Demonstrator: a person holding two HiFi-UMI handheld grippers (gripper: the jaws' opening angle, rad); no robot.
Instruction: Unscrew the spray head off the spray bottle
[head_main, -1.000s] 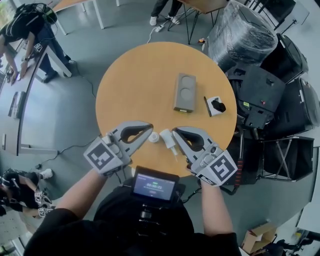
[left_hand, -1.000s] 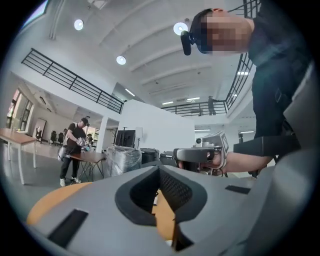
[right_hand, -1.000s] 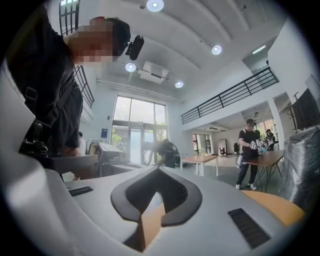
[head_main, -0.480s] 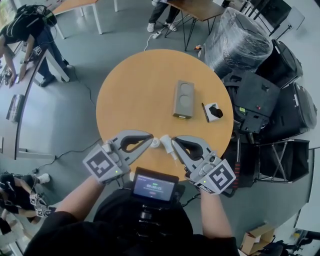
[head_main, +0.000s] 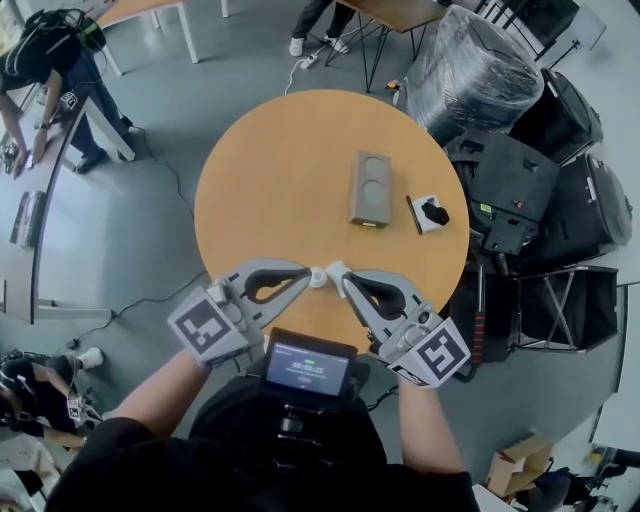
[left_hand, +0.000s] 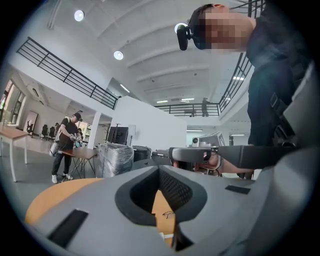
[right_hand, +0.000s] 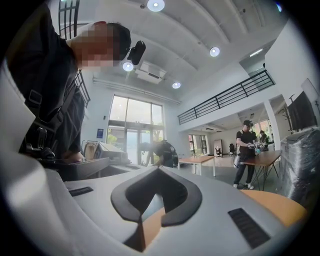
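Item: small white plastic spray bottle (head_main: 334, 270), near edge of round orange table (head_main: 270, 170). My left gripper (head_main: 303, 274) and right gripper (head_main: 347, 277): jaws clenched, tips drawn closer than a second ago, now flanking the bottle.

No legible text anywhere. Screen (head_main: 308, 366) at 6 o'clock: digits too blurred to read. Left gripper (head_main: 306, 271) and right gripper (head_main: 346, 276) cubes, 7 and 5 o'clock: square codes only. Scribble (left_hand: 168, 214) on table (left_hand: 50, 200): unreadable.
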